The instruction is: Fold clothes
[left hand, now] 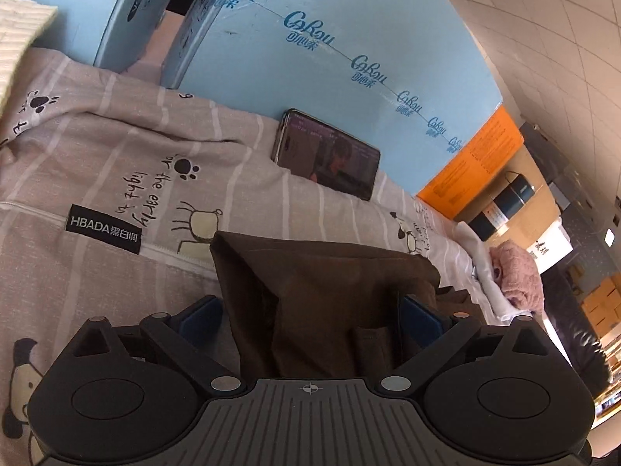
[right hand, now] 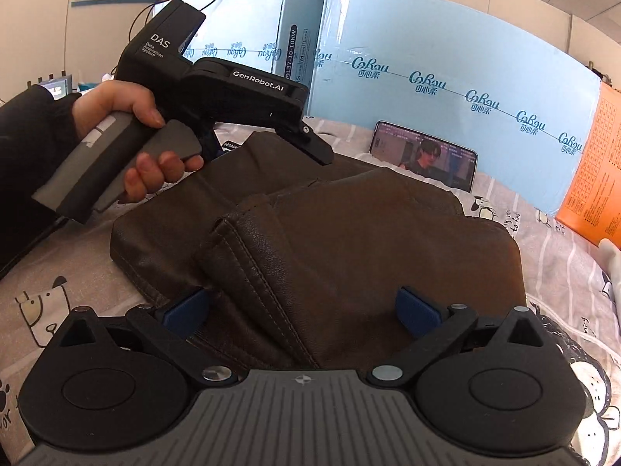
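One brown leather garment (right hand: 349,233) lies folded into a thick bundle on a bed sheet (left hand: 97,163) of pale pink-grey cloth with white stripes and cartoon dog and paw prints. In the right wrist view the stitched seams and layered flaps of the garment fill the middle, with the sheet showing on both sides.

Two hand-held grippers are in play. The right hand-held gripper (right hand: 302,306) points down at the near edge of the garment; its two blue pads stand wide, one at each side of a fold, and neither presses on the leather, so it is released. The left hand-held gripper (left hand: 308,310) is likewise spread wide, its blue pads flanking the end of the brown bundle without clamping it. In the right wrist view the same left tool appears from the side, angled down over the far left corner of the garment, carried by a person's left hand (right hand: 128,132) in a dark sleeve, fingers curled round the grey handle and trigger.

One smartphone (left hand: 330,153) leans against a light blue carton (left hand: 310,39), its screen lit; a second blue carton (right hand: 252,31) stands just beside the first. One orange box (left hand: 477,163) stands at the right end. Beyond it lie one pink knitted item (left hand: 516,275) on white cloth (left hand: 481,268), and one dark flask (left hand: 504,202).
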`<move>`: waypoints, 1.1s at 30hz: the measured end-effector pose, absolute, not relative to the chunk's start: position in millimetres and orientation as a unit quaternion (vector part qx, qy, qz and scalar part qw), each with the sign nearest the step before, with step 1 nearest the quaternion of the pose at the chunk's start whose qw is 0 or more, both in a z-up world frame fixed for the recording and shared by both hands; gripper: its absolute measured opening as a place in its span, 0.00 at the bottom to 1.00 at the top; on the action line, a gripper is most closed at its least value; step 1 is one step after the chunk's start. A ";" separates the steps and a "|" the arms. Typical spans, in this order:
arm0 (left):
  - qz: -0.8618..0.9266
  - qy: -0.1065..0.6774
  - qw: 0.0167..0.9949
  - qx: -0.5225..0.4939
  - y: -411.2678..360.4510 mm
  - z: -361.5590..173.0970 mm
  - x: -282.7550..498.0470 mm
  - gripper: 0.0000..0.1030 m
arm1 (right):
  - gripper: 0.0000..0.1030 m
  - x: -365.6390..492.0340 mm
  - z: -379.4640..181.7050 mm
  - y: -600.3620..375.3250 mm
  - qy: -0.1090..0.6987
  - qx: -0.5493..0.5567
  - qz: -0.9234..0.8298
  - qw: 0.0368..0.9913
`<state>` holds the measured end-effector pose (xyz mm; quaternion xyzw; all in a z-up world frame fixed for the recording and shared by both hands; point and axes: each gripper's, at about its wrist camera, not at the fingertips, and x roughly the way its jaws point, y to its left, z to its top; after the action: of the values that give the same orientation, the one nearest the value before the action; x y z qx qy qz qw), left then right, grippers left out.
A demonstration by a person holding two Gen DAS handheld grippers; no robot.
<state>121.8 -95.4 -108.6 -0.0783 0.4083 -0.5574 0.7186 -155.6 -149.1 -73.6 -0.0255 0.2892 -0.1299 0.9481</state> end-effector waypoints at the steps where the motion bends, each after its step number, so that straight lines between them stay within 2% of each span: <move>1: -0.561 0.405 0.717 -0.091 -92.5 -109.1 121.1 0.96 | 1.00 -153.6 -74.4 -148.8 0.291 -0.028 -0.131 0.947; 3: -0.569 0.408 0.705 -0.112 -90.3 -113.0 123.1 0.92 | 1.00 -147.3 -74.6 -150.6 0.293 -0.022 -0.131 0.947; 5: -0.569 0.403 0.709 -0.104 -92.0 -113.5 122.0 0.75 | 1.00 -140.6 -74.4 -154.1 0.296 -0.010 -0.132 0.946; 6: -0.569 0.399 0.712 -0.099 -92.9 -113.6 121.1 0.70 | 1.00 -137.1 -74.1 -156.5 0.297 -0.002 -0.133 0.945; 8: -0.570 0.397 0.713 -0.096 -94.3 -114.7 121.3 0.49 | 0.98 -134.7 -73.8 -159.1 0.297 0.010 -0.136 0.945; 9: -0.570 0.399 0.712 -0.099 -93.5 -116.6 124.4 0.46 | 0.91 -135.4 -73.4 -160.0 0.295 0.013 -0.136 0.946; 10: -0.569 0.400 0.712 -0.099 -93.8 -117.9 125.5 0.41 | 0.75 -136.2 -72.9 -161.1 0.292 0.016 -0.138 0.946; 11: -0.571 0.396 0.712 -0.096 -94.5 -118.0 125.0 0.36 | 0.66 -138.0 -71.9 -163.2 0.287 0.021 -0.143 0.947; 13: -0.577 0.388 0.713 -0.091 -95.5 -117.2 122.9 0.27 | 0.39 -141.6 -69.7 -167.5 0.277 0.032 -0.155 0.948; 14: -0.580 0.380 0.715 -0.089 -95.2 -116.2 120.8 0.20 | 0.32 -144.1 -67.8 -171.4 0.269 0.040 -0.159 0.949; 15: -0.581 0.374 0.718 -0.088 -94.4 -115.4 119.4 0.17 | 0.21 -147.5 -65.7 -174.5 0.259 0.051 -0.155 0.952; 16: -0.582 0.368 0.720 -0.086 -93.5 -114.6 118.1 0.15 | 0.15 -152.1 -61.8 -177.8 0.246 0.062 -0.153 0.955; 19: -0.584 0.357 0.724 -0.086 -92.4 -112.5 116.0 0.13 | 0.11 -167.9 -47.6 -185.5 0.197 0.073 -0.167 0.963; 28: -0.549 0.278 0.783 -0.091 -69.1 -91.9 118.9 0.09 | 0.10 -235.7 3.0 -248.3 -0.001 0.148 -0.237 0.960; 33: -0.523 0.301 0.791 -0.103 -61.8 -97.4 136.3 0.09 | 0.07 -253.6 -7.2 -292.1 -0.027 0.206 -0.308 0.929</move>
<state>136.3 -61.8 -97.4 -0.1027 0.3009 -0.5226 0.7911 -253.6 -292.1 -7.2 0.2059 -0.0273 -0.3077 0.9286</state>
